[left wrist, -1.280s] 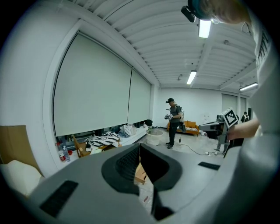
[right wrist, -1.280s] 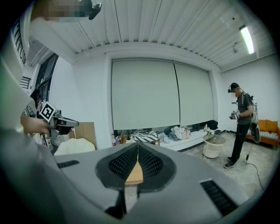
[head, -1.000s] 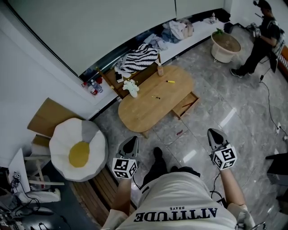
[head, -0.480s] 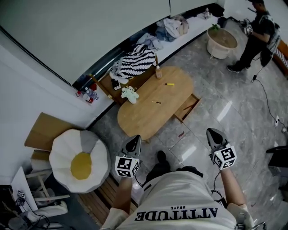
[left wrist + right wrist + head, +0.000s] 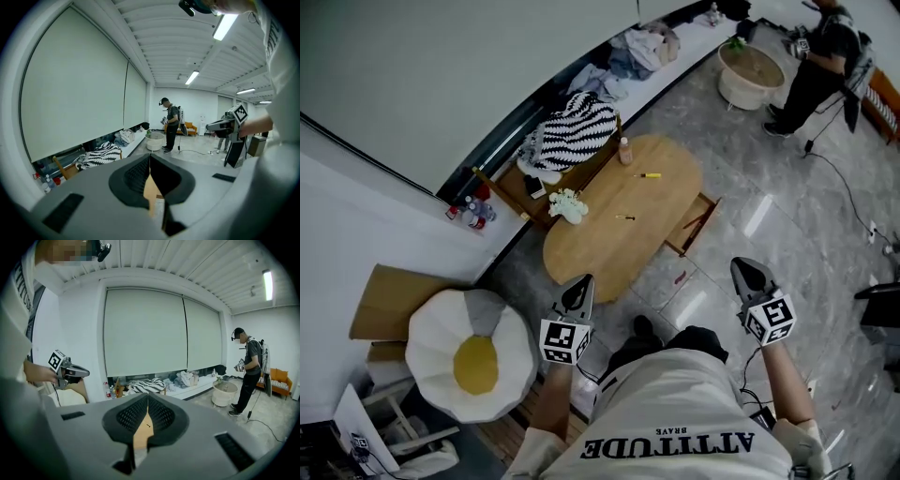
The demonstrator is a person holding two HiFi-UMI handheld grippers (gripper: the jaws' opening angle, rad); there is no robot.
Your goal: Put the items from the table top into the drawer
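Note:
An oval wooden table [image 5: 600, 246] stands ahead of me, with its drawer [image 5: 696, 223] pulled open on the right side. On the top lie a yellow marker [image 5: 652, 175] and a small dark pen [image 5: 625, 217]. A bottle [image 5: 625, 150] and a white bunch of flowers [image 5: 567, 204] stand there too. My left gripper [image 5: 578, 292] hangs short of the table's near end, jaws shut and empty [image 5: 150, 157]. My right gripper [image 5: 751, 277] is held over the floor to the right of the drawer, shut with nothing in it [image 5: 148, 397].
A small red thing [image 5: 679, 277] lies on the floor near the drawer. An egg-shaped cushion [image 5: 469, 352] sits at the left, with cardboard [image 5: 389, 300] behind it. A chair with a striped cloth [image 5: 572, 131] stands behind the table. A person [image 5: 816, 56] stands by a round basket [image 5: 750, 75] at the far right.
The whole view has shifted as I walk toward the table, which sits a little nearer. Both grippers are carried along, still shut and empty.

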